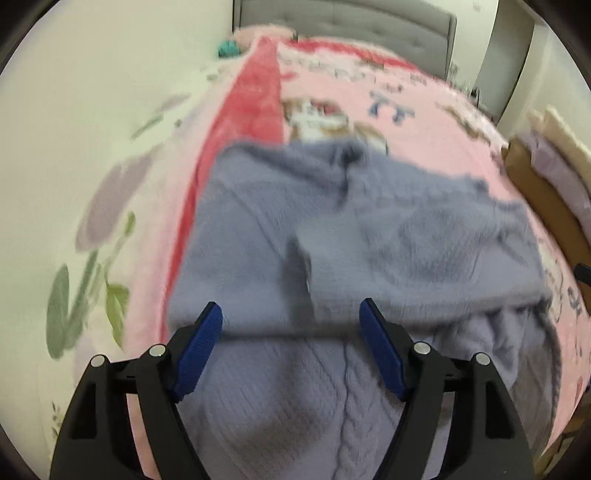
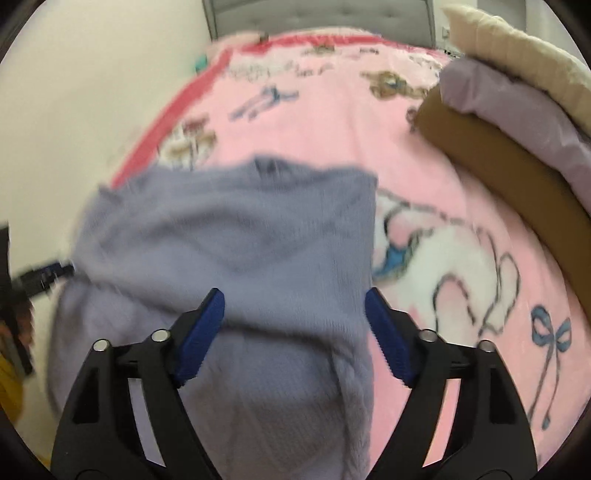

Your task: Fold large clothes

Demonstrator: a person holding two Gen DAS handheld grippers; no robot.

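A lavender-blue knit sweater (image 1: 332,236) lies on the pink printed blanket (image 1: 406,103) of a bed, partly folded, its upper layer laid over the cable-knit lower part. My left gripper (image 1: 290,317) is open and empty, hovering over the near part of the sweater. The sweater also shows in the right wrist view (image 2: 236,243). My right gripper (image 2: 293,302) is open and empty above the sweater's right edge. The left gripper's tip (image 2: 44,275) shows at the far left of the right wrist view. Both views are blurred.
A stack of folded clothes, brown (image 2: 498,155), lilac (image 2: 517,99) and beige (image 2: 517,48), lies on the right of the bed. A grey padded headboard (image 1: 351,22) stands at the far end. A floral sheet (image 1: 92,184) covers the left side.
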